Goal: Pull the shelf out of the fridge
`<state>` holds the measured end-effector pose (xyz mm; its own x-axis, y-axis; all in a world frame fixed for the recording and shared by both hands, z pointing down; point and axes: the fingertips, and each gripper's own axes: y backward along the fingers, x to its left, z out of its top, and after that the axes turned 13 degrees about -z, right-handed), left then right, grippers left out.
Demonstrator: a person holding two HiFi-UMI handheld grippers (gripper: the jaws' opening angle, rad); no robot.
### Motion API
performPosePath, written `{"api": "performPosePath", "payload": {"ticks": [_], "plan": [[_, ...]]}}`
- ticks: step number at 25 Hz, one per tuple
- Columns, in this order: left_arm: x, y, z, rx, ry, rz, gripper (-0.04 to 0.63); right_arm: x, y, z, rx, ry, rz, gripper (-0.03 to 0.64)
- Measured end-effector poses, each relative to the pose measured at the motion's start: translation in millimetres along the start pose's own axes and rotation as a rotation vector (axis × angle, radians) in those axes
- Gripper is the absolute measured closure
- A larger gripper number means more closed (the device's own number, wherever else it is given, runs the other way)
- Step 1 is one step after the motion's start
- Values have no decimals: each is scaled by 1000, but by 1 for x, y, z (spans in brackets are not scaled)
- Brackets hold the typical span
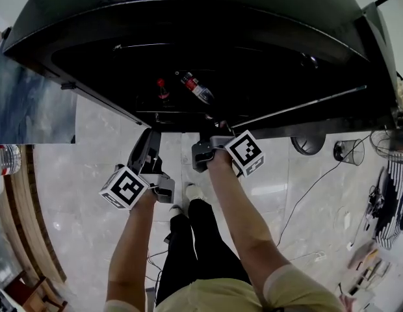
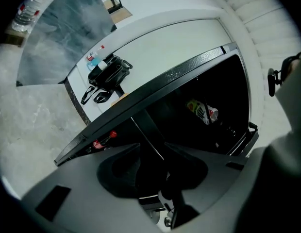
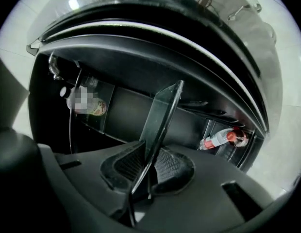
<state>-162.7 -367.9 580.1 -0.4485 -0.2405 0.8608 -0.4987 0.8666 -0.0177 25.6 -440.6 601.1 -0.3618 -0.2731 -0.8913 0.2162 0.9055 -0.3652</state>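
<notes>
The black fridge stands open in front of me. My right gripper is shut on the front edge of the glass shelf, which stands edge-on between its ribbed pads. In the head view the shelf shows as a thin line that runs to the right. My left gripper is open just left of it. The shelf's thin edge runs between its wide-apart jaws without touching either. Red-capped bottles lie inside the fridge.
Another bottle lies deeper in the fridge. A black bag sits on a white table to the left. On the tiled floor at the right are a wire basket and cables. My legs are below the grippers.
</notes>
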Motion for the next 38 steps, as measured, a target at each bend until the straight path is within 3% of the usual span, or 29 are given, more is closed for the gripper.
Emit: {"api": "performPosePath", "payload": {"ticks": [8,18,27,33,38], "plan": [[-1,-21,-1,-49,70,-44,463,-4,16,-6,11,7,-2,558],[7,-30,-8,-82,129,-44,462,-7,32,-10,33,19,-2,558],[-8,-19,0,-105,129,-36,462,2,73,-14,50,29,-3,559],[14,-33,-5,-105,132,-18,463,-14,64,-15,62,25,1,558],[4,-23,-5,-105,126,-28,471,-11,82,-19,66,47,9,558]]}}
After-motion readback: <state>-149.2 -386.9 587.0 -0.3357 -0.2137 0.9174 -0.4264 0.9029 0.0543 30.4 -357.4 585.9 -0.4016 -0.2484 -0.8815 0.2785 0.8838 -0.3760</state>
